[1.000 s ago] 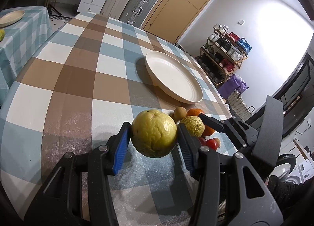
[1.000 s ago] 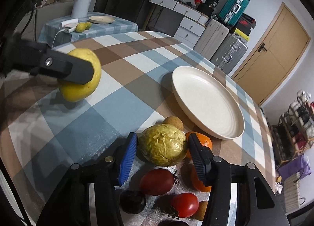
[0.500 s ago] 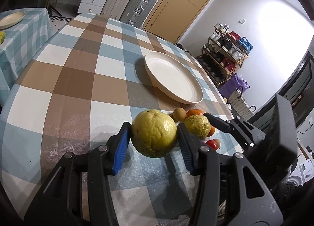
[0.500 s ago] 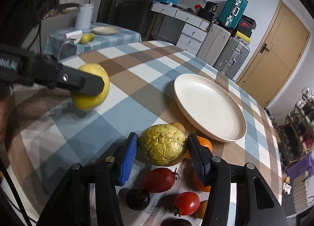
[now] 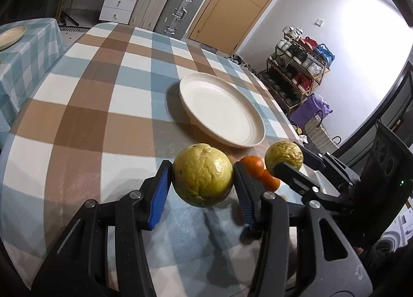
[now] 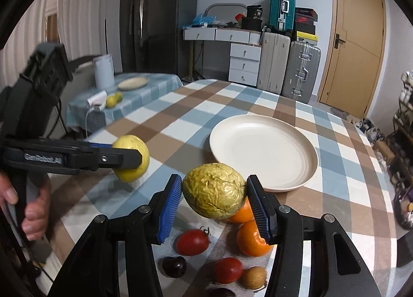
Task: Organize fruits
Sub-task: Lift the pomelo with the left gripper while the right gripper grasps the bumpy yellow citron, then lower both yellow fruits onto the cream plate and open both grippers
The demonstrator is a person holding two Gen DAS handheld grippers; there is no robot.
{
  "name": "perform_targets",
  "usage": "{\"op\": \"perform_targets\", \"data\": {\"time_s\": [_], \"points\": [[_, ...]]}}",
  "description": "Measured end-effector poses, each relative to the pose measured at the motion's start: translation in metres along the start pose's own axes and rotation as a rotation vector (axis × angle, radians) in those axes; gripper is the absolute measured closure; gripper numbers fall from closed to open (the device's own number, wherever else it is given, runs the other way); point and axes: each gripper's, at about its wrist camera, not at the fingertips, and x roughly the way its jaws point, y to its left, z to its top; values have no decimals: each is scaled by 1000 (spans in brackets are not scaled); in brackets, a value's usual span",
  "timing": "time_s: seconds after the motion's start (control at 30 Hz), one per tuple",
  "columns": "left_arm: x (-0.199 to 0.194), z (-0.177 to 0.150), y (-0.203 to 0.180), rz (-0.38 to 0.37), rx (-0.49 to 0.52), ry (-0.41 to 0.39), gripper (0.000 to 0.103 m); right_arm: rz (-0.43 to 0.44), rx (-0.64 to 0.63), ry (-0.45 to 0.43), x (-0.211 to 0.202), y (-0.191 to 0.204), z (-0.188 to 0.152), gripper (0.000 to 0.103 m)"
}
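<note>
My left gripper [image 5: 202,181] is shut on a smooth yellow-green citrus fruit [image 5: 202,174] and holds it above the checked tablecloth. It also shows in the right wrist view [image 6: 133,157]. My right gripper [image 6: 214,197] is shut on a wrinkled yellow fruit [image 6: 214,194], held above the fruit pile; it shows in the left wrist view too [image 5: 284,154]. A cream plate [image 6: 263,152] lies bare on the table just beyond both grippers. Below the right gripper lie two oranges [image 6: 251,239], two red tomatoes [image 6: 192,241], a dark plum [image 6: 174,266] and a small brown fruit [image 6: 254,277].
The round table has a blue, brown and white checked cloth [image 5: 98,106]. A side table [image 6: 134,90] at the left holds a plate, a kettle and small green fruits. Suitcases, drawers and a door stand behind. A shelf rack [image 5: 299,70] stands to the right.
Both grippers have risen with their fruits and tilted up; the right gripper's wrinkled fruit now hangs clear above the oranges and closer to the plate.
</note>
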Motion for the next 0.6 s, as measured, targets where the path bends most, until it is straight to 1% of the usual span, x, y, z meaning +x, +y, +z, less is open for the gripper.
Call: {"op": "perform_targets", "data": {"time_s": [0.3, 0.47, 0.6], "points": [[23, 36, -28, -6, 26, -10, 57, 17, 105, -66, -12, -46, 15, 50], [40, 68, -41, -1, 52, -14, 57, 30, 130, -89, -10, -74, 32, 50], [59, 95, -46, -8, 63, -5, 57, 76, 182, -98, -5, -101, 46, 50]]}}
